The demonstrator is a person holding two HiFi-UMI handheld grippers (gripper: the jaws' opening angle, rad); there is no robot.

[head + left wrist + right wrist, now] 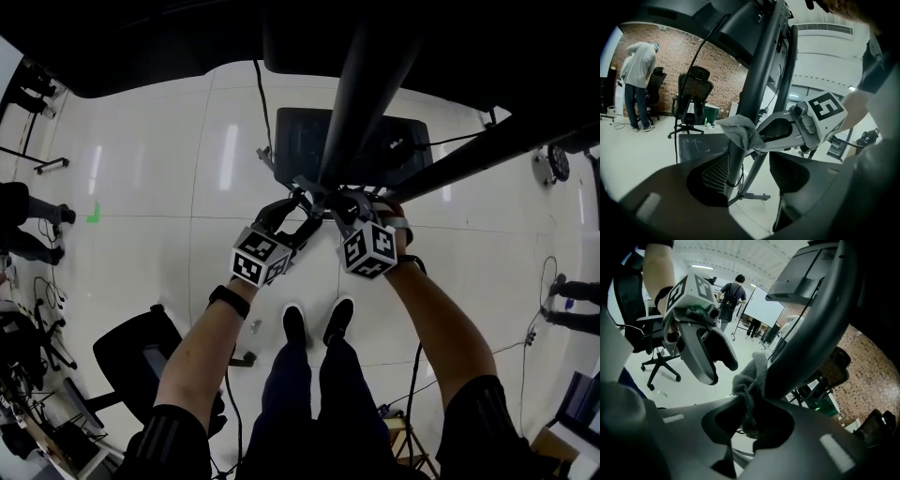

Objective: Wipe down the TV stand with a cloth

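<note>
The TV stand's dark pole (pixel 361 94) rises from its black base plate (pixel 300 141) on the white floor. Both grippers are at the pole, side by side. My right gripper (pixel 750 420) is shut on a grey cloth (pixel 751 380), and the cloth lies against the pole (pixel 811 343). The left gripper view shows the cloth (pixel 738 131) bunched on the pole (pixel 754 89) at the tip of the right gripper (pixel 761 136). My left gripper (pixel 747 173) is open, its jaws either side of the pole; I cannot tell whether either touches it. The screen overhead is dark.
A black office chair (pixel 131 352) stands at the lower left by a cluttered desk edge. Cables trail over the floor (pixel 544 281). A person (pixel 640 79) and a chair (pixel 691 103) are by the brick wall. More people (pixel 731 296) stand far off.
</note>
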